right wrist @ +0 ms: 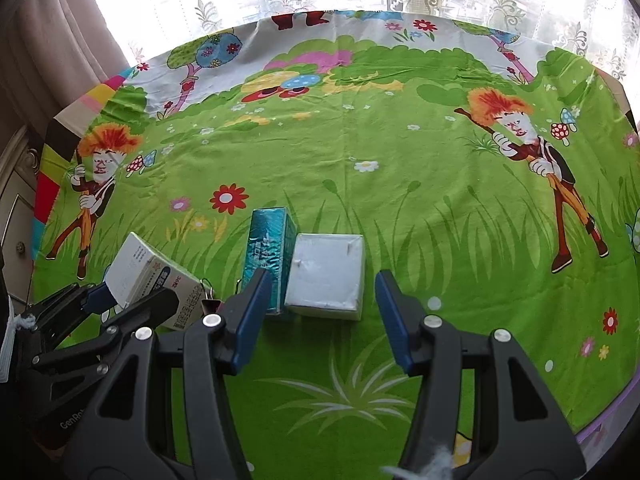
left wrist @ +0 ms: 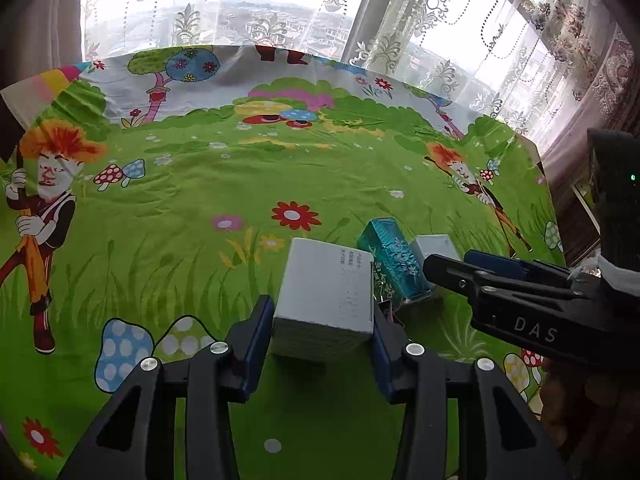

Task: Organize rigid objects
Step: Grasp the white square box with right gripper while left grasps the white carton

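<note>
A white printed box sits between the blue pads of my left gripper, which is shut on it; the pads press on both its sides. The right wrist view shows that box tilted in the left gripper. A teal box and a plain white square box lie side by side on the green cartoon tablecloth. My right gripper is open; the square box lies just ahead between its fingers, untouched. The left wrist view shows the right gripper by the teal box.
A black binder clip lies between the held box and the teal box. Lace curtains and a window run behind the table's far edge. A pale cabinet stands off the table's left side.
</note>
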Demonstrator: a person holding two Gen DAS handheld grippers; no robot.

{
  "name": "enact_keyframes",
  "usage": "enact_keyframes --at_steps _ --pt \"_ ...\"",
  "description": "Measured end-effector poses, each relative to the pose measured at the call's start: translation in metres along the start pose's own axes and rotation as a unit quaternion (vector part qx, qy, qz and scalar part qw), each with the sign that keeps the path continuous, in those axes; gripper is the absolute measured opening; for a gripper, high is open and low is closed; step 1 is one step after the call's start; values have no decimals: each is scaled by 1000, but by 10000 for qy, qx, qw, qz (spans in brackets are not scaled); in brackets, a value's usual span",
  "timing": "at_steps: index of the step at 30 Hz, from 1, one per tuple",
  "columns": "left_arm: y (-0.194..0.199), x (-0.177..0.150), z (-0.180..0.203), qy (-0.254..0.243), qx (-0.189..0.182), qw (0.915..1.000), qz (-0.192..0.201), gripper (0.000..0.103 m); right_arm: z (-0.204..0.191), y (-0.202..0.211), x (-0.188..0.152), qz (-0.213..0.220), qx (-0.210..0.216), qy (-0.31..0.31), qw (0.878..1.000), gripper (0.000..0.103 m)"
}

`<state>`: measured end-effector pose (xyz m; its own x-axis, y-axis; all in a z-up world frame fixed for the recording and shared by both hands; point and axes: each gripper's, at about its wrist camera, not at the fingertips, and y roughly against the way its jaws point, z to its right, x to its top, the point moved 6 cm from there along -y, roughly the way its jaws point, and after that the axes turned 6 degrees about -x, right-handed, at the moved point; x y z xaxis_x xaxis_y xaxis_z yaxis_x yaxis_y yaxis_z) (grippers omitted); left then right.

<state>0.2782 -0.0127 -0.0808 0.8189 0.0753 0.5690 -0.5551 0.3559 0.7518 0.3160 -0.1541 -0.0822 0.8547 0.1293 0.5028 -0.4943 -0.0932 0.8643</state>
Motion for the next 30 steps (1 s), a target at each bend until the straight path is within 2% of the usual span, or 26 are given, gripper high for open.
enact_keyframes --at_steps 12,16,24,30 --pt "-2 -1 0 -1 -36 10000 -35 45 17 -21 -5 -200 -299 -100 9993 58" --pt "-3 -1 1 -20 -38 10000 -38 43 17 -24 -2 -165 -353 -29 9992 44" --pt "1 0 -3 107 -21 9999 74 43 20 -16 -7 -39 -325 -104 9994 44" --pt "10 2 -11 272 206 9989 313 43 26 -2 -19 39 -335 -127 9994 44"
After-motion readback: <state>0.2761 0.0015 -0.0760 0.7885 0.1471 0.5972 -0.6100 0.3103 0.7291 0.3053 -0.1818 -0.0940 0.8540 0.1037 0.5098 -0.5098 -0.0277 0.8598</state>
